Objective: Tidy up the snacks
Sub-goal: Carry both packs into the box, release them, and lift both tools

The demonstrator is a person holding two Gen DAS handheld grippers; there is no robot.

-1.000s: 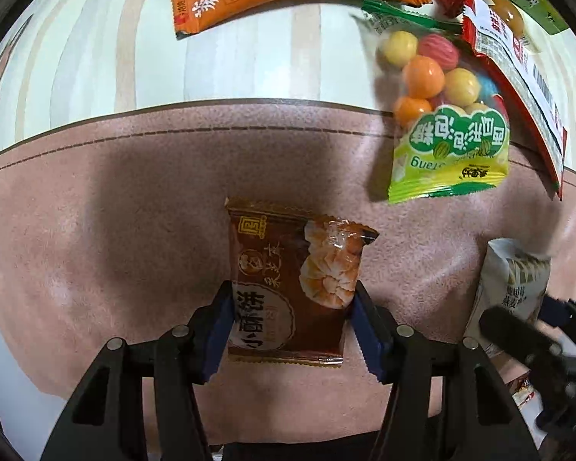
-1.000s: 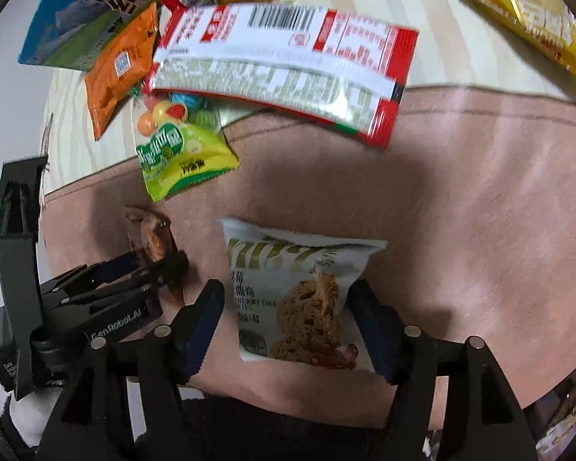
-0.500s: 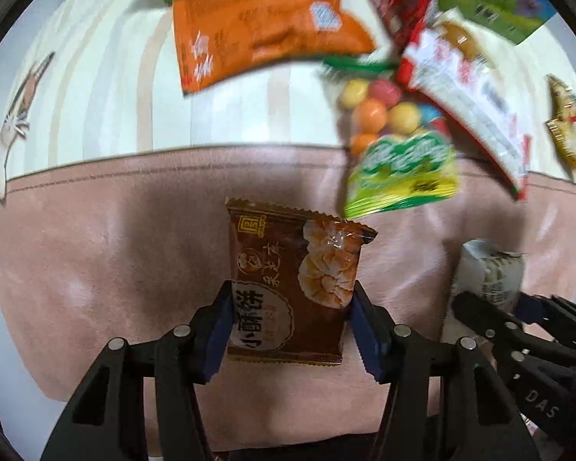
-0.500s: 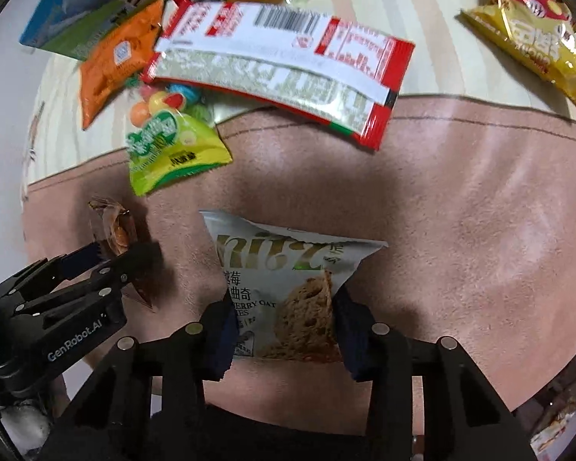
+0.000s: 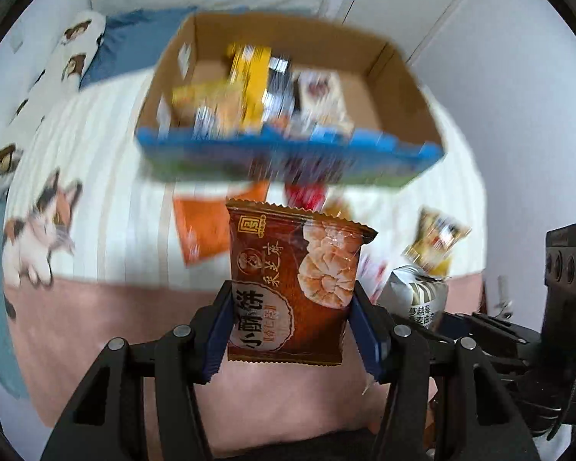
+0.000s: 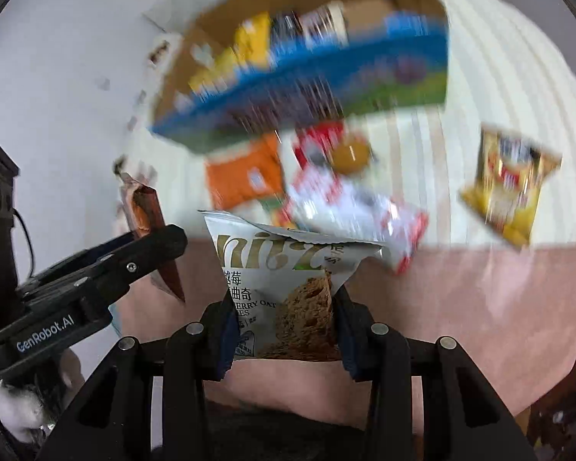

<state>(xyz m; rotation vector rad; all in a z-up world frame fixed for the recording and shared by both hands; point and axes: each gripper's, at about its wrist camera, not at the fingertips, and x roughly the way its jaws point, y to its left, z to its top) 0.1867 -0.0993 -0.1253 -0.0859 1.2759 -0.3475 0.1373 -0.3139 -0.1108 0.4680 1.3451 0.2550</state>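
Note:
My left gripper (image 5: 290, 307) is shut on a brown pastry packet (image 5: 293, 280), held upright above the pink blanket (image 5: 96, 330). My right gripper (image 6: 284, 326) is shut on a silver oat cookie packet (image 6: 284, 292), also lifted off the blanket. Each gripper shows in the other's view: the right one (image 5: 434, 317) with its silver packet (image 5: 418, 296) at the right edge, the left one (image 6: 161, 246) with the brown packet (image 6: 149, 226) at the left. An open cardboard box (image 5: 399, 88) with a blue front holds several snacks at the back of the bed.
Loose snacks lie on the striped sheet before the box: an orange packet (image 6: 245, 176), a red-and-white packet (image 6: 349, 199), a yellow chip bag (image 6: 510, 188). A cat-print pillow (image 5: 42, 88) runs along the left. White walls stand behind.
Both grippers have risen and tilted up with their packets, bringing the box into view. The right gripper closed onto the silver cookie packet and lifted it off the blanket.

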